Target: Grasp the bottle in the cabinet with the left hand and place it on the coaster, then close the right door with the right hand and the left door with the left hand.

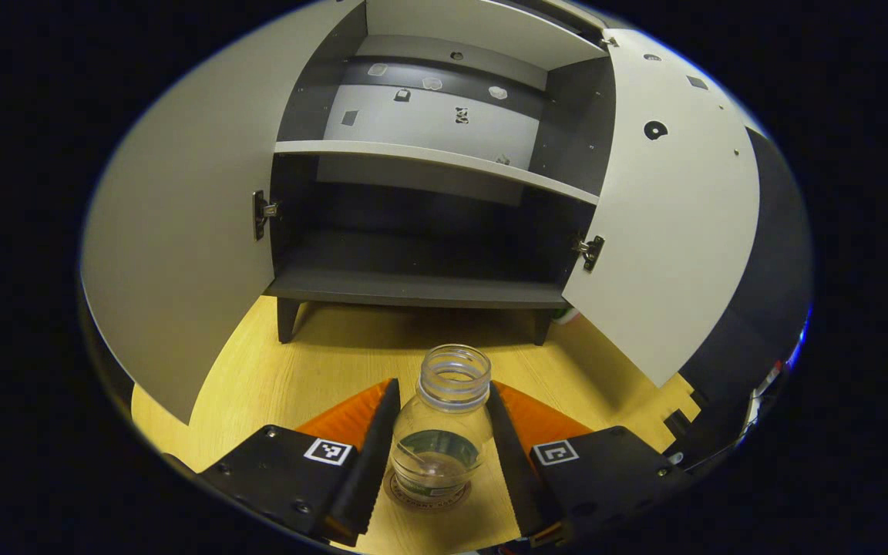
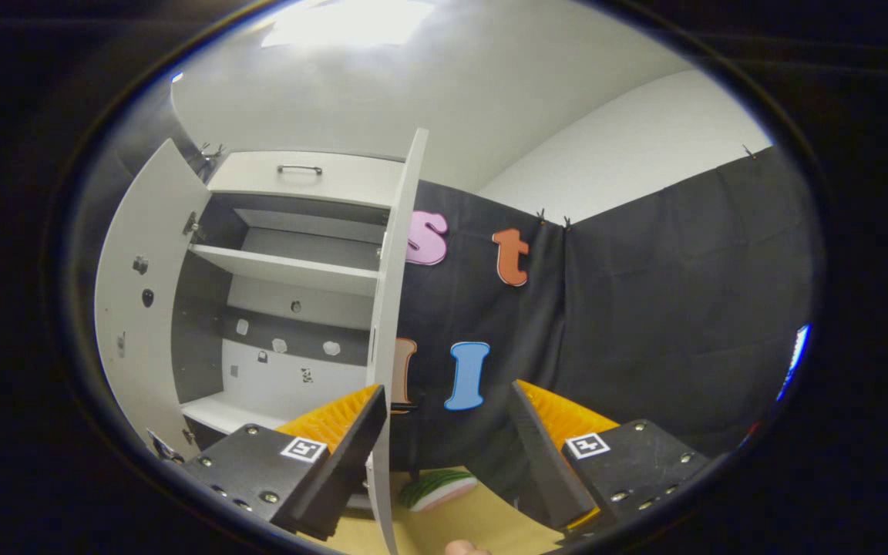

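Your left gripper has the bottle standing on the coaster, in front of the cabinet; its jaws flank it, contact unclear. Right gripper spread, empty. Next: back off, then push the right door shut.

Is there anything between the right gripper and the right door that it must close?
Nothing visible does. In the right gripper view, the open right gripper faces the edge of the right door, which rises just past its left finger, with only open air before it.
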Tool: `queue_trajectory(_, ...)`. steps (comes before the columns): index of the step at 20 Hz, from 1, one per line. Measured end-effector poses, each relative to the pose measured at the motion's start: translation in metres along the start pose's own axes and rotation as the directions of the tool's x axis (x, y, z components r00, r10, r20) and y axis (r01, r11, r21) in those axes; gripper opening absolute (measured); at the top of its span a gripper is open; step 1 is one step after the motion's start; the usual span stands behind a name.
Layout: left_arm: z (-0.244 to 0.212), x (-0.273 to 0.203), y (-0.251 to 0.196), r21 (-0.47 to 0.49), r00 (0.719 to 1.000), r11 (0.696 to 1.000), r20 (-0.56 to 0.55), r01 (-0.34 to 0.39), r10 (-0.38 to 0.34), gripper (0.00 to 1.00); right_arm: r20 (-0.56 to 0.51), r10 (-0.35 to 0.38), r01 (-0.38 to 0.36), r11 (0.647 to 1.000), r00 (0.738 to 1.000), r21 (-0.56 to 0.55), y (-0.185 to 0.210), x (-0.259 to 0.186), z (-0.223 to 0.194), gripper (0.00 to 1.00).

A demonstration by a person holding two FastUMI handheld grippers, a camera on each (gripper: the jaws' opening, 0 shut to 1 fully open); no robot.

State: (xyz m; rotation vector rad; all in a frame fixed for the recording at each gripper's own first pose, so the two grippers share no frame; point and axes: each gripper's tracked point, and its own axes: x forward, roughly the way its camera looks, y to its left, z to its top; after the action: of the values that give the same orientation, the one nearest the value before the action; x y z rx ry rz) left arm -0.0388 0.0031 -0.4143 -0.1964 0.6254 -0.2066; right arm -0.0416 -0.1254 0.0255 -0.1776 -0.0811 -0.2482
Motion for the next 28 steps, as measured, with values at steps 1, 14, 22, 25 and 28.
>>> queue_trajectory(1, -0.001, -0.003, 0.0, -0.001, 1.0, 1.0, -0.002, 0.0, 0.0, 0.71, -0.002, 0.001, -0.001, 1.0, 1.0, 0.002, 0.001, 0.0, 0.0, 0.97)
queue_trajectory(14, -0.02, -0.014, -0.007, 0.0, 0.998, 1.0, -0.06, -0.004, 0.004, 0.89, -0.007, 0.019, -0.019, 1.0, 1.0, 0.0, 0.006, 0.001, -0.003, 0.97)
queue_trajectory(22, 0.021, -0.033, -0.019, 0.032, 1.0, 0.999, 0.017, 0.013, -0.014, 0.89, -0.017, 0.017, -0.017, 1.0, 1.0, 0.002, 0.005, 0.002, -0.007, 0.97)
queue_trajectory(25, 0.057, -0.051, -0.027, 0.056, 0.996, 0.998, 0.084, 0.012, -0.017, 0.89, -0.02, 0.017, -0.016, 1.0, 1.0, 0.009, 0.005, 0.004, -0.011, 0.96)
queue_trajectory(28, 0.103, -0.074, -0.033, 0.075, 0.986, 0.997, 0.165, -0.014, 0.001, 0.89, -0.026, 0.018, -0.018, 1.0, 1.0, 0.015, 0.005, 0.01, -0.015, 0.97)
